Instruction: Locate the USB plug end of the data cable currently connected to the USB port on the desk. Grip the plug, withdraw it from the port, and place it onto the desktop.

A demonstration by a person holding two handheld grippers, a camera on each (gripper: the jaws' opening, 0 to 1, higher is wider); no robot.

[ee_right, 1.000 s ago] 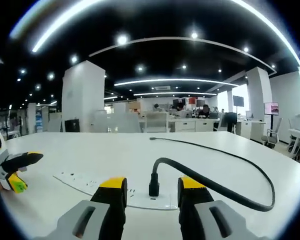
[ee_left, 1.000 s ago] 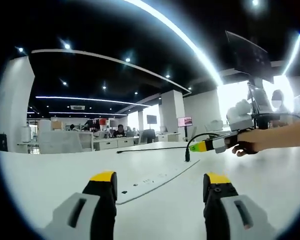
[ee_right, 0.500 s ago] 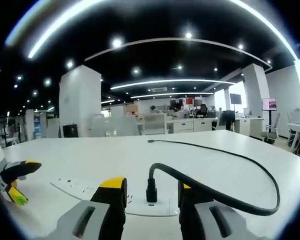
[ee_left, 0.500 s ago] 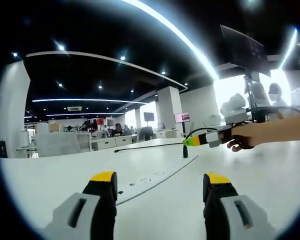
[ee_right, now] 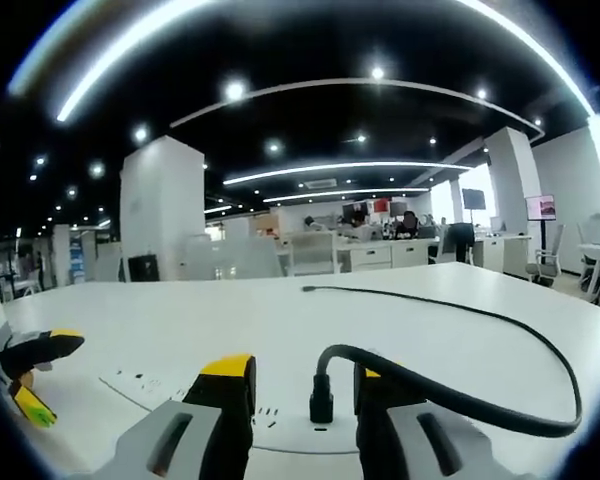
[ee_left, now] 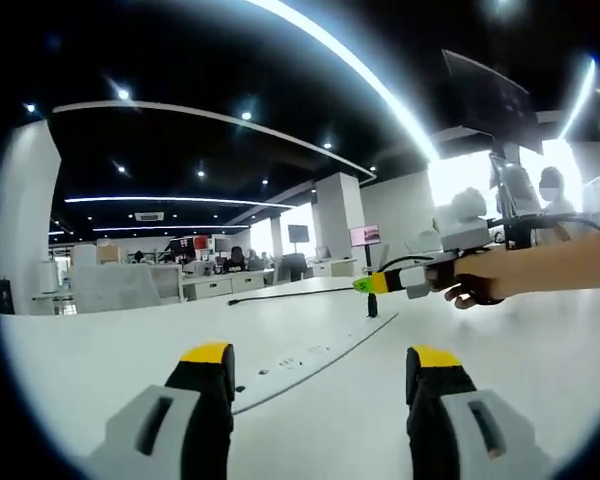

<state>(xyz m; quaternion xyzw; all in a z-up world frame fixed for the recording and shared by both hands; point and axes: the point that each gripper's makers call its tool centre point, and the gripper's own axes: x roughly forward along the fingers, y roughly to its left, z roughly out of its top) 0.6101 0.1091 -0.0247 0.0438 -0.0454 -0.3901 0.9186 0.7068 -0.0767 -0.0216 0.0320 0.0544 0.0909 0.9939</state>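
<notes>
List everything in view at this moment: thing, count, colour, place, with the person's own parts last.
Desk: one, white, under everything.
Power strip: one, white, set flat in the desk.
Cable: one, black, looping across the desk.
Plug: one, black, upright in the strip, between the right jaws.
Left hand-held gripper: one, yellow-tipped, open, low over the desk.
Right hand-held gripper: one, yellow-tipped, jaws either side of the plug; whether they touch it I cannot tell.
Hand: one, holding the right hand-held gripper.
</notes>
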